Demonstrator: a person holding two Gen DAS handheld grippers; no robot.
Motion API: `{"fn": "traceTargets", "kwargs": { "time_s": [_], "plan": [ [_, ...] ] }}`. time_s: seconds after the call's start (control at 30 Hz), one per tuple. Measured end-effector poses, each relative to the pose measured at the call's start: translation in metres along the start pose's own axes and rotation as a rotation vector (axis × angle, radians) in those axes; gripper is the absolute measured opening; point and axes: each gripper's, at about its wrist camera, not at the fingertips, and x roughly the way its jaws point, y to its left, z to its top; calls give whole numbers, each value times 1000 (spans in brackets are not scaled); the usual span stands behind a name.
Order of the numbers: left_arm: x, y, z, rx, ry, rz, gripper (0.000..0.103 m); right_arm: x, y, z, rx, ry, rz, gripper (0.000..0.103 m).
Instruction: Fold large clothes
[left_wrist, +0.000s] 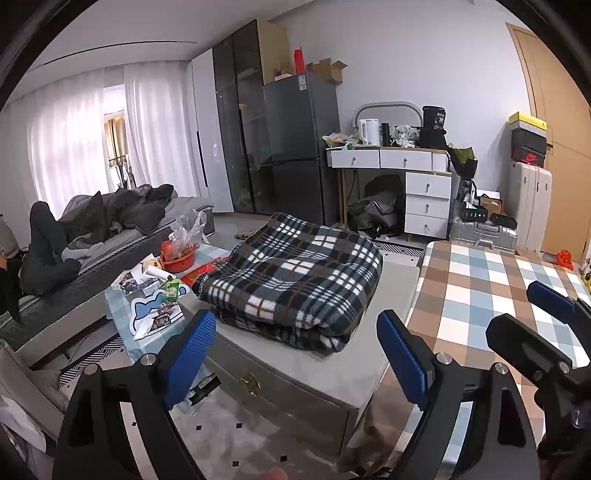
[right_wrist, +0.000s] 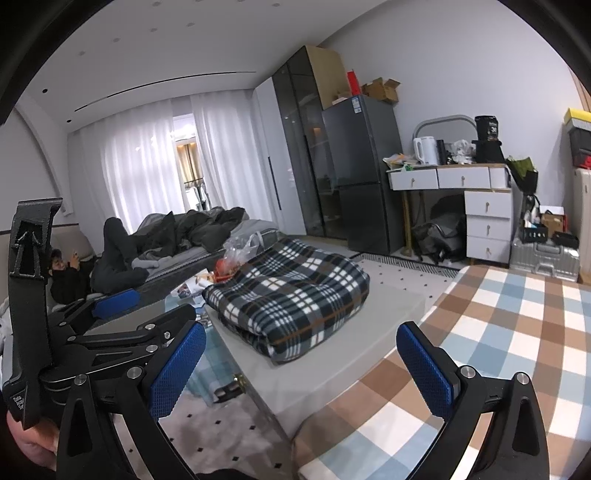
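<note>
A dark plaid fleece blanket (left_wrist: 295, 277) lies folded in a thick bundle on a grey table (left_wrist: 306, 369); it also shows in the right wrist view (right_wrist: 291, 299). My left gripper (left_wrist: 295, 354) is open and empty, held just in front of the bundle above the table's near edge. My right gripper (right_wrist: 303, 365) is open and empty, to the right of the left one, near the table's front corner. The right gripper shows at the right in the left wrist view (left_wrist: 532, 314), and the left gripper shows at the left in the right wrist view (right_wrist: 122, 306).
A brown-and-blue checked cloth (left_wrist: 495, 295) covers a surface right of the table. A low glass table (left_wrist: 147, 306) with papers and a red bowl stands left. A person lies on a grey sofa (left_wrist: 74, 236). A fridge (left_wrist: 299, 147), white desk (left_wrist: 406, 177) and suitcases stand behind.
</note>
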Motion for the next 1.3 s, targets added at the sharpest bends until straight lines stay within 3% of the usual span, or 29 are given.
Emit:
{"fn": "traceTargets", "kwargs": {
  "time_s": [1.3],
  "plan": [
    [0, 5, 1, -7, -11, 4, 86, -1, 2, -2, 0, -3, 1, 103]
  ]
}}
